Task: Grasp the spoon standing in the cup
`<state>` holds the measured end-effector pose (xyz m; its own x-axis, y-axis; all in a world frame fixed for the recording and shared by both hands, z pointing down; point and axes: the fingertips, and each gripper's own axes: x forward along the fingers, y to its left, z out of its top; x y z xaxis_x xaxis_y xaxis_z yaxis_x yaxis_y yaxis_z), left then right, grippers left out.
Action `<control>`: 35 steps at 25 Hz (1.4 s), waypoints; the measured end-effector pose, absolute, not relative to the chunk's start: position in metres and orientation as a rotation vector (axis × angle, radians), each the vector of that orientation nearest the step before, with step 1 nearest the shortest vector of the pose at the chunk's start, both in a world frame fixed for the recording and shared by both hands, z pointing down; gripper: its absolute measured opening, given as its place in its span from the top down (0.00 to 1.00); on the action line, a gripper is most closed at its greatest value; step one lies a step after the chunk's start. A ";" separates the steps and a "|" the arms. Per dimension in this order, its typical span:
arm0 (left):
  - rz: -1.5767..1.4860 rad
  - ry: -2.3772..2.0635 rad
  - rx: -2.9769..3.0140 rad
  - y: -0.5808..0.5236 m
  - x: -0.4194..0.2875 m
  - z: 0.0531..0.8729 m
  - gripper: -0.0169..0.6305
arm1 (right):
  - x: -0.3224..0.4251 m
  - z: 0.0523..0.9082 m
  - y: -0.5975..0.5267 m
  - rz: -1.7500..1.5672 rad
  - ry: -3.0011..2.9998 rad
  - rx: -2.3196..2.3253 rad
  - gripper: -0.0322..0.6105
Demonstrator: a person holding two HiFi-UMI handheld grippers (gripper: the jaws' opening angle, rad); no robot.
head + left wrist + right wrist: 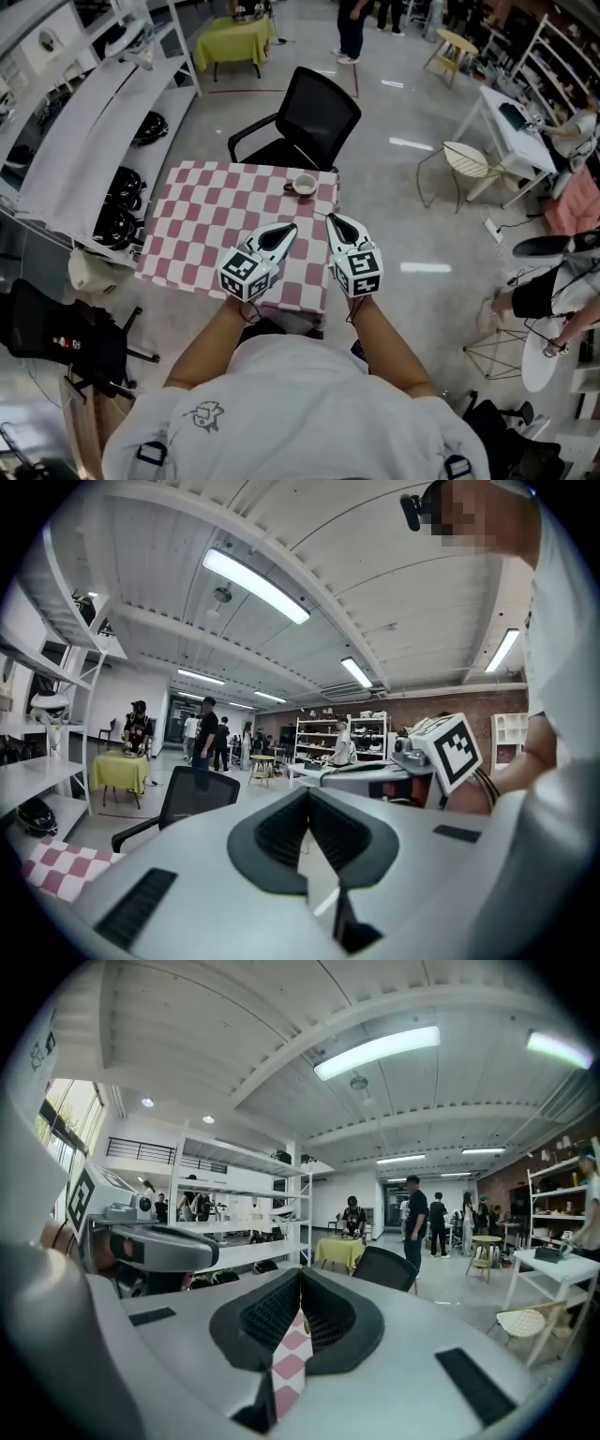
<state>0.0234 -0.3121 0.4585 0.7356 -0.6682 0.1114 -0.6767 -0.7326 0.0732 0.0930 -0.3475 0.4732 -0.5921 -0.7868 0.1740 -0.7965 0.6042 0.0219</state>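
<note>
Looking down from your head, you can see the small pale round cup (pixel 304 184) at the far edge of the little table with the red-and-white checked cloth (pixel 192 225). It is just in front of the black office chair (pixel 317 114). The spoon should be standing in that cup, but it is too small to make out from here. If it stands up, its long side runs up and down, so you would pinch it from the side.

Your left gripper (pixel 288 228), grey with a black-and-white marker cube, and your matching right gripper (pixel 334 218) hang side by side over the near half of the table. The cup lies ahead of both, away from you, about in the middle between them. Both tips look about as close to it. Your right gripper seems to point at it more straight, so I think that one has the easier way in.

Both grippers have their jaws pressed together with nothing in them. You would have to open the jaws before going to the spoon.
</note>
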 end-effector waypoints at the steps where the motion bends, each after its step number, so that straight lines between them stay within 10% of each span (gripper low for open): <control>1: 0.124 -1.101 2.827 -0.307 0.021 0.459 0.95 | 0.090 0.472 -0.343 0.083 -2.668 1.323 0.90; 35: 0.083 -1.046 3.014 -0.092 -0.020 0.444 0.95 | 0.062 0.445 -0.115 -0.093 -2.702 1.373 0.90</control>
